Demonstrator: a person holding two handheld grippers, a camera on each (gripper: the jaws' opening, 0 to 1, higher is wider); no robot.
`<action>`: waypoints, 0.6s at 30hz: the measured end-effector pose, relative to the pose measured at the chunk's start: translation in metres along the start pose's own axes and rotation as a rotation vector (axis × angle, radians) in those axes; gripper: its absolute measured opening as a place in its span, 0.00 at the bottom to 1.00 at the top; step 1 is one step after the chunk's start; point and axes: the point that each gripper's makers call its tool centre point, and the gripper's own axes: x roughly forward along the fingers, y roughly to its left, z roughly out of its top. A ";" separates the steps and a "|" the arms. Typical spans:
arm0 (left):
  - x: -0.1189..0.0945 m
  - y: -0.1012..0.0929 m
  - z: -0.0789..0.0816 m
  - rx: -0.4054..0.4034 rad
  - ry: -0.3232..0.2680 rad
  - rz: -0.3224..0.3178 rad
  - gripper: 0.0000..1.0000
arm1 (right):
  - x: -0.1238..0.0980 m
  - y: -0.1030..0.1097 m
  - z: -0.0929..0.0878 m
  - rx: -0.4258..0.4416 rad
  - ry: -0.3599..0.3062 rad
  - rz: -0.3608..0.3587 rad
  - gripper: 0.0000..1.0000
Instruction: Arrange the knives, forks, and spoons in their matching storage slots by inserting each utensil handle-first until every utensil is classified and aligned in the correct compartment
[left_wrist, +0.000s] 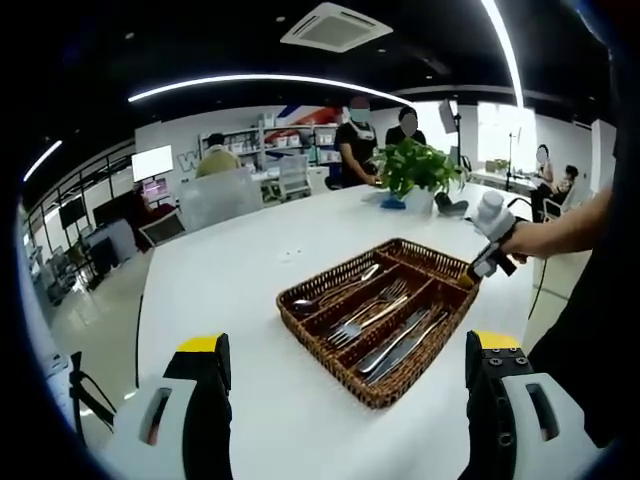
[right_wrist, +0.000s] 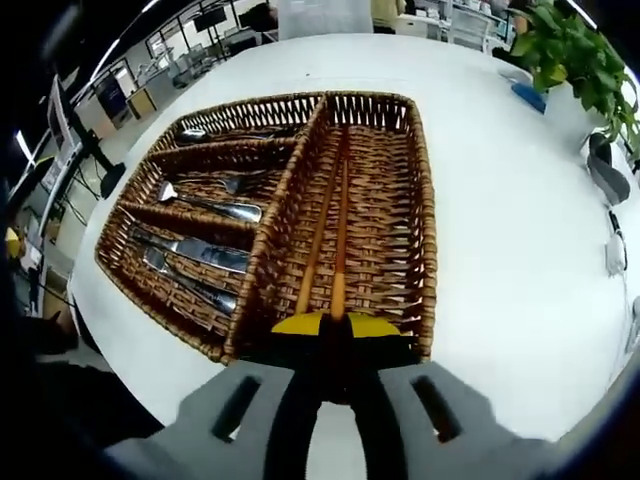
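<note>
A brown wicker tray (left_wrist: 300, 312) (right_wrist: 425, 230) lies on the white table. Its short slots hold spoons (left_wrist: 335, 290) (right_wrist: 200, 135), forks (left_wrist: 365, 310) (right_wrist: 210, 207) and knives (left_wrist: 400, 345) (right_wrist: 190, 255). My right gripper (right_wrist: 322, 328) is shut on the near ends of a pair of wooden chopsticks (right_wrist: 338, 220). The chopsticks reach along the tray's long compartment. In the left gripper view the right gripper (left_wrist: 487, 245), held by a hand, sits at the tray's far right end. My left gripper (left_wrist: 345, 400) stands open and holds nothing, on the near side of the tray.
A potted green plant (left_wrist: 415, 165) (right_wrist: 570, 50) stands beyond the tray on the table (left_wrist: 230, 260) (right_wrist: 520, 250). Small dark objects (right_wrist: 605, 170) lie near the table edge. Several people stand or sit at the back of the room.
</note>
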 end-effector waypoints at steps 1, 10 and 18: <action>0.000 0.000 0.000 0.000 0.000 0.000 0.99 | 0.000 0.000 0.002 -0.024 -0.013 0.002 0.17; -0.002 0.000 -0.001 -0.006 -0.005 0.004 0.99 | -0.033 -0.005 0.050 -0.261 -0.240 -0.006 0.45; -0.004 0.001 0.000 -0.010 -0.007 0.021 0.99 | -0.066 -0.014 0.085 -0.361 -0.393 0.023 0.61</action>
